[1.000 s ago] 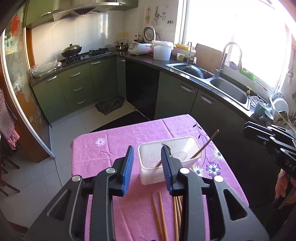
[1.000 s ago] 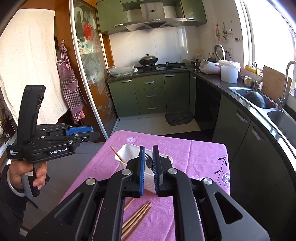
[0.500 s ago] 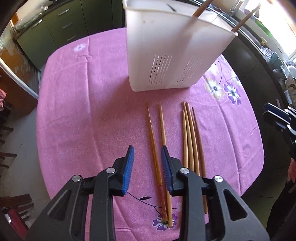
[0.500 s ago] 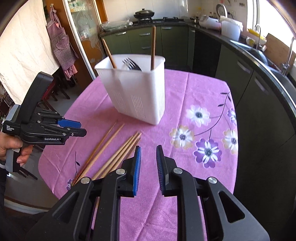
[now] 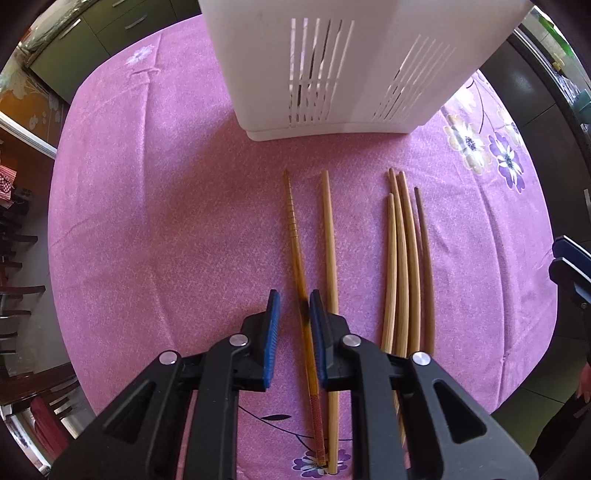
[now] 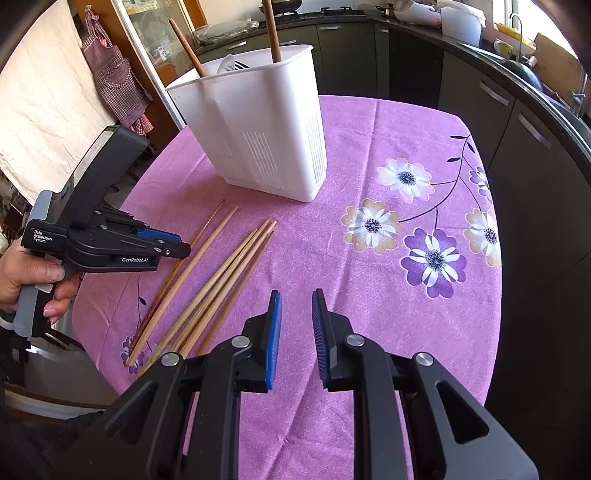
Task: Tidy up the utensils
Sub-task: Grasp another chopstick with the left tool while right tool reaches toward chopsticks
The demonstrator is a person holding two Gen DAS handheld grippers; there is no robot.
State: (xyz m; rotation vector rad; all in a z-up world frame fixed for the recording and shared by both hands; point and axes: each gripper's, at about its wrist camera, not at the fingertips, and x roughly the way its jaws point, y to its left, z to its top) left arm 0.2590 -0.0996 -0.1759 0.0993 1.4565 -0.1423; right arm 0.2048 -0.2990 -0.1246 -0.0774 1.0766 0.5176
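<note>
Seen from the left wrist, the left gripper [image 5: 292, 314] points straight down at the pink flowered tablecloth [image 5: 155, 221]. Its blue-padded jaws have just been closing and now stand narrow, straddling the dark amber ridged chopstick [image 5: 295, 243] lying flat on the cloth; whether the pads press on it cannot be told. A pale wooden chopstick [image 5: 330, 240] lies just beside it, outside the far jaw. A bundle of four more wooden chopsticks [image 5: 402, 258] lies near, to the right. The white slotted plastic utensil holder [image 5: 351, 66] stands upright beyond the chopstick tips.

From the right wrist, the right gripper [image 6: 296, 314] tilts steeply down over bare cloth, with a narrow gap between its jaws and nothing between them. It hovers just right of the bundle. A person's hand [image 6: 26, 269] grips the left gripper's handle at the left edge, nose down over the two separate chopsticks. The holder, behind them, contains two brown sticks [image 6: 272, 33] and a fork [image 6: 236, 66].
</note>
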